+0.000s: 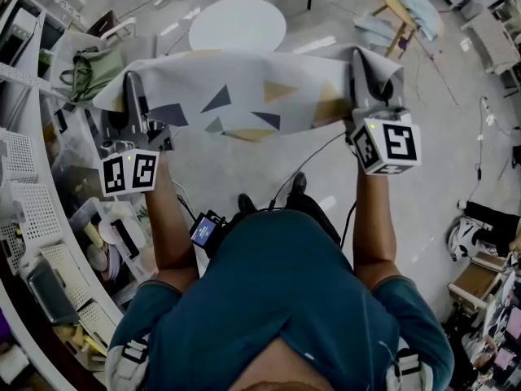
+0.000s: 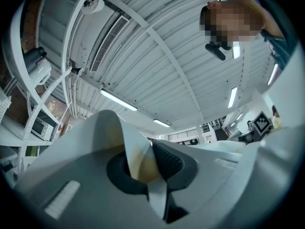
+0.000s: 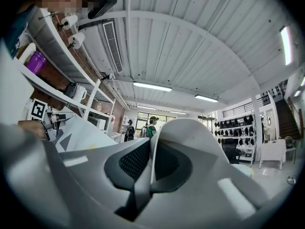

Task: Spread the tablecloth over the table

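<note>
The tablecloth, pale grey with dark blue and yellow triangles, hangs stretched in the air between my two grippers. My left gripper is shut on its left corner, and a fold of the cloth sits pinched between the pads. At the right corner my right gripper is shut on the cloth, whose thin edge runs between the pads. The round white table stands on the floor just beyond the cloth, bare. In the right gripper view the cloth slopes away toward the other gripper's marker cube.
White wire shelving packed with items curves along the left, with a green bag on it. A wooden stand is at the back right. Cables trail on the floor. Two people stand far off.
</note>
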Available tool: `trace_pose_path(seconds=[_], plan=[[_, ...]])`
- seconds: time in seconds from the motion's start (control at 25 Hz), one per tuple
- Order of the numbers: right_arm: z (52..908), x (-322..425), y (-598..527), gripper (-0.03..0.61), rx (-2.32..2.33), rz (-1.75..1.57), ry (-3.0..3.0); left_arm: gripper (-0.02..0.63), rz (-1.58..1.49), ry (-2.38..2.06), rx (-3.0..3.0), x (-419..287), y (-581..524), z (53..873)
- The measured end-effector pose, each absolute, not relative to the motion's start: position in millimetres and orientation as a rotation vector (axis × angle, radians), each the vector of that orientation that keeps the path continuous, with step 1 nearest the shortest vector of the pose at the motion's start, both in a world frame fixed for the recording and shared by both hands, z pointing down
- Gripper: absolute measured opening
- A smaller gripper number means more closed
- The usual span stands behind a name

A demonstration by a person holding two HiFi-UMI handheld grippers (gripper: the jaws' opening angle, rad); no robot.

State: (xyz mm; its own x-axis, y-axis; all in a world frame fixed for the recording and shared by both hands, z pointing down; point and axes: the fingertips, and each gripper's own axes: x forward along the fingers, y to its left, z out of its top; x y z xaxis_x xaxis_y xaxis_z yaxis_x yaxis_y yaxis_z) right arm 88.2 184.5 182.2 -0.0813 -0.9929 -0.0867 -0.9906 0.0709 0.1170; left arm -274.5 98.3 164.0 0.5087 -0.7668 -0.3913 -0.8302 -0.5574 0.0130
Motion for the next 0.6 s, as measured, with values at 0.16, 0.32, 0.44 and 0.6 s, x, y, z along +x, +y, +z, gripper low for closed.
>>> trace_pose_path(seconds=[0.16,0.32,0.44,0.6], plan=[[181,122,171,0.015,2.092,-0.216,-2.341,0.028,0.514,1.42,-2.542,-244,98,162],[177,151,154,0.015,2.05,-0.226,-2.402,0.028,0.505,1.471,-2.501,-217,96,159],[178,167,140,0.015,2.016,-0.232,-2.443,0.028,0.496,1.51,-2.47,-203,94,160],[185,186,124,0.015,1.965,-0.221,-2.486,0.028,0.479,1.558,-2.436,-186,93,164]])
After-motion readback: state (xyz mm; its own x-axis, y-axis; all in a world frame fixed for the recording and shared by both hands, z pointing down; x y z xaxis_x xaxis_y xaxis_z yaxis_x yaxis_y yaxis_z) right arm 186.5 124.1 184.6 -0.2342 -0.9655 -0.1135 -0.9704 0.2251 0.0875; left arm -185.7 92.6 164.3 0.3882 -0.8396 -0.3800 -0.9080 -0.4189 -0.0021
